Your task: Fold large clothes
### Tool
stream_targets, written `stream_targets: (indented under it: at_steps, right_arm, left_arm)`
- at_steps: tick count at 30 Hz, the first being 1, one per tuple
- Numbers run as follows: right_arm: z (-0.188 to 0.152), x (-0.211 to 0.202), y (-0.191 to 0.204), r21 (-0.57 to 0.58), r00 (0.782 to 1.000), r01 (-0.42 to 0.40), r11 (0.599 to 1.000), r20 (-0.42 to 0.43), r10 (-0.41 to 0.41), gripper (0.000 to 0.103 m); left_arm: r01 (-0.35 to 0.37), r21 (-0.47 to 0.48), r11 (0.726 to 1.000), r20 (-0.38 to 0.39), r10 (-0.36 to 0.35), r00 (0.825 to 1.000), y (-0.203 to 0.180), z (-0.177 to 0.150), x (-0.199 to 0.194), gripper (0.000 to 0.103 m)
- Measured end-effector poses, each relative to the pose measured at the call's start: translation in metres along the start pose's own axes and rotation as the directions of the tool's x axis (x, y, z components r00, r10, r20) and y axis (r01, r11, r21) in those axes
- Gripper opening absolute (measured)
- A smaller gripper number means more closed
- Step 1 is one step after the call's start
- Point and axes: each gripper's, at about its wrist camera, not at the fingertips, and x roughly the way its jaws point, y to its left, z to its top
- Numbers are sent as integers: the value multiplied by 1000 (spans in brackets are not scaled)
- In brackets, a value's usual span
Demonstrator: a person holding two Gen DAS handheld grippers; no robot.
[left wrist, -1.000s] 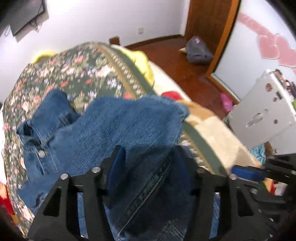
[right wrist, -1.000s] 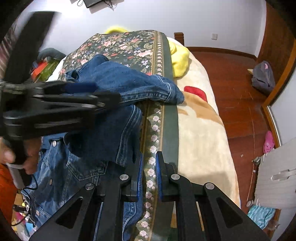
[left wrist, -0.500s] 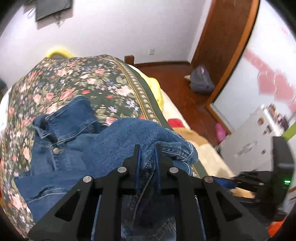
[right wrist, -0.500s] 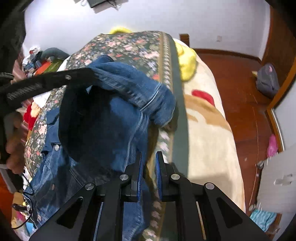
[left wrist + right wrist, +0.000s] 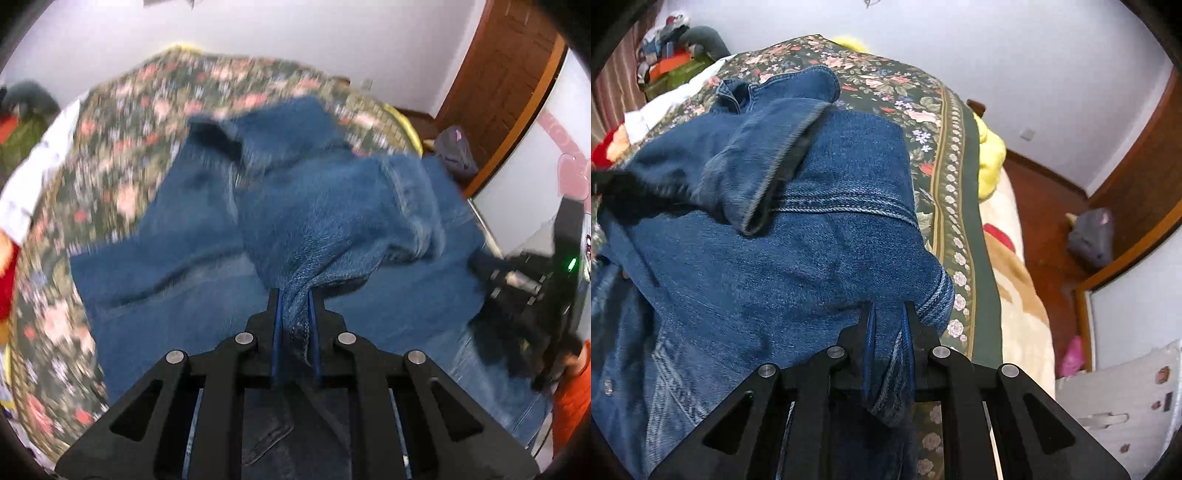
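Note:
A blue denim jacket point(image 5: 192, 251) lies spread on a floral bedspread point(image 5: 110, 147). My left gripper point(image 5: 294, 295) is shut on a bunched fold of the jacket's sleeve, which trails up and to the right. In the right wrist view the denim jacket point(image 5: 775, 266) covers the bedspread point(image 5: 945, 155), its sleeve cuff point(image 5: 768, 158) folded across the back. My right gripper point(image 5: 889, 310) is shut on the jacket's hem edge, with cloth hanging down between the pads. The right gripper point(image 5: 517, 288) shows dark at the right edge of the left wrist view.
A yellow pillow point(image 5: 990, 158) lies beyond the bedspread's border. A beige blanket point(image 5: 1015, 288) covers the bed's right side. On the wooden floor sits a grey bag point(image 5: 1089, 236). A white cabinet point(image 5: 1119, 398) stands lower right. Piled clutter point(image 5: 672, 55) sits at the far left.
My left gripper closed on the sleeve and carried it leftwards across the jacket. The right gripper stayed shut on the hem and moved over the jacket; the sleeve now lies folded over the back.

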Motion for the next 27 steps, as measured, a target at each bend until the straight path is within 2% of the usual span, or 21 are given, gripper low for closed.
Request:
stream_targets:
  at_steps: [3,5,8,10,11,12,13,14,15,17,19,21,23,26,27]
  right_arm:
    - [-1,-1,4,-15,998,66,998,-17,-66,10]
    - [-4,1,5,-34,986,159,987,-33,-160,10]
    - [-9,5,-2,-24,978,196,980,-63,-197,11]
    - [-10,6,-10,11,982,170,985,-81,-168,12]
    - [-9,6,-15,29,984,162,986,-85,-159,20]
    - [-9,7,-18,31,979,190,981,-87,-186,36]
    - [-9,8,-18,22,972,220,975,-83,-218,48]
    - [-9,9,-20,7,961,268,963,-70,-267,68]
    - [-11,9,-22,2,957,286,958,-54,-285,74]
    - [-13,6,-34,40,971,235,971,-53,-233,74]
    - [-13,3,-45,90,985,165,982,-67,-159,74]
    - [-13,-2,-50,128,992,113,985,-63,-106,74]
    - [-14,-15,-57,175,999,24,984,-38,-18,74]
    - [-18,-30,-58,211,992,-120,970,-3,123,74]
    - [-20,-33,-55,211,990,-136,968,1,139,75]
  left_arm:
    - [7,-2,1000,-9,-7,1000,9,-22,6,14]
    - [19,-19,1000,-13,-20,1000,12,-30,8,14]
    - [42,-39,998,-15,-43,999,17,-36,9,16]
    - [42,-38,998,-11,-43,999,19,-37,7,20]
    - [37,-33,999,-10,-37,999,20,-38,6,25]
    - [22,-23,999,-9,-23,1000,19,-39,3,31]
    - [12,-17,1000,-8,-13,1000,20,-39,1,33]
    - [3,-16,1000,-6,-3,1000,20,-40,-3,36]
    - [1,-16,1000,-2,-1,1000,20,-40,-8,37]
    - [-10,-7,1000,9,10,1000,17,-38,-19,39]
    - [-40,44,998,36,39,999,7,-34,-31,45]
    - [-71,105,992,80,63,995,-9,-27,-41,63]
    - [-88,148,985,117,71,991,-25,-18,-46,70]
    - [-90,212,973,111,68,991,-51,-6,-34,72]
    - [-92,237,967,93,72,993,-61,-2,-25,72]
